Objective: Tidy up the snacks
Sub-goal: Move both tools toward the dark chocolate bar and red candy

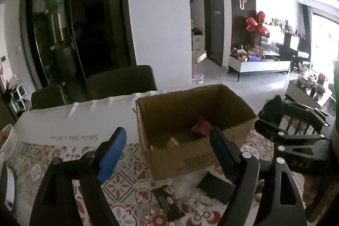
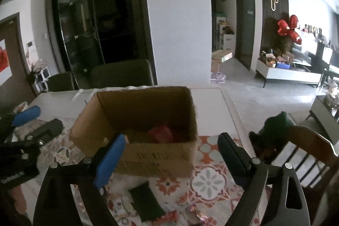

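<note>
An open cardboard box (image 1: 190, 160) (image 2: 156, 160) stands on the patterned tablecloth, with a red packet (image 1: 202, 127) (image 2: 161, 132) lying inside it. Loose snacks lie on the cloth in front of the box: a dark packet (image 1: 216, 185) (image 2: 146, 202), a black packet (image 1: 167, 200) and small wrappers (image 1: 199, 200) (image 2: 122, 207). My left gripper (image 1: 168, 137) hovers open just short of the box, nothing between its blue pads. My right gripper (image 2: 172, 139) is open too, empty, facing the box's front wall. Each gripper shows at the edge of the other's view.
A white cloth with printed lettering (image 1: 74, 120) covers the table's far side. A white basket (image 1: 8, 139) sits at the left edge. Dark chairs (image 1: 120, 82) stand behind the table; a wooden chair (image 2: 307, 147) stands on the right, with something dark green draped over its back.
</note>
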